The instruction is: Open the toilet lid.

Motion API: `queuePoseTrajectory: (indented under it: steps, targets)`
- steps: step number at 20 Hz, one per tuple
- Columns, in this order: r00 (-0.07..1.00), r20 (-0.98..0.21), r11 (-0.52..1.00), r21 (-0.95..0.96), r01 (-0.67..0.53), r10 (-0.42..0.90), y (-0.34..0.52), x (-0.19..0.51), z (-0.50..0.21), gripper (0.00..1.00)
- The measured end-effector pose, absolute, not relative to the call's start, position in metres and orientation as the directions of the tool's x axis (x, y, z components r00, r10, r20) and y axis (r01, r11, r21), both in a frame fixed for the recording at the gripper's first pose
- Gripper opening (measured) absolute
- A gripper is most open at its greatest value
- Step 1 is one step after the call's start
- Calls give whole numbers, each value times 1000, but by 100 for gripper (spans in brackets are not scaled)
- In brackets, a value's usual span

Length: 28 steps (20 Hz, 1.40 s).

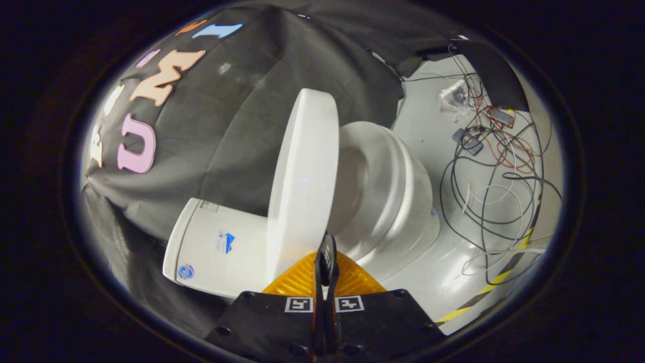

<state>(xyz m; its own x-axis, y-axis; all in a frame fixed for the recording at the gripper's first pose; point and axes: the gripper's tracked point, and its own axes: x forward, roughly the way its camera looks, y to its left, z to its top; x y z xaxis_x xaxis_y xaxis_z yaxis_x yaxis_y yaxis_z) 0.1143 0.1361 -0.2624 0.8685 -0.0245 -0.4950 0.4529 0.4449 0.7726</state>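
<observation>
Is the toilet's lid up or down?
Up. The round white plastic toilet lid stands raised off the white seat ring, near the white tank, so the bowl is uncovered. The claw, fingers together, is at the lid's edge.

toilet lid [305, 171] | white, raised on edge | seat [383, 171] uncovered beside it

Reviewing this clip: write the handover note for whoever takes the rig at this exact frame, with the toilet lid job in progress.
Gripper: fingers closed together, tips at the lower edge of the toilet lid; whether they pinch it I cannot tell.
Lid: raised, standing nearly upright between the tank and the bowl.
Seat: down, bowl exposed.
Loose cables lie on the floor beyond the toilet.
Done: the lid is up.
Left: lean it back on the tank if needed, then withdraw.
</observation>
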Motion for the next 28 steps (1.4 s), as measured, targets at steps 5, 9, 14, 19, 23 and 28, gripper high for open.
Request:
queuePoseTrajectory:
  steps: [5,9,14,19,23,28]
  targets:
    - [892,-450,492,766,413,-47,143,118,-232,1]
    - [908,-414,555,743,374,-56,152,124,-211,1]
    - [923,-380,606,722,335,-58,159,130,-192,2]
    - [925,-375,643,694,323,-60,162,133,-182,2]
    - [920,-387,631,701,334,-58,164,133,-180,2]
    - [916,-395,639,686,347,-73,165,136,-172,2]
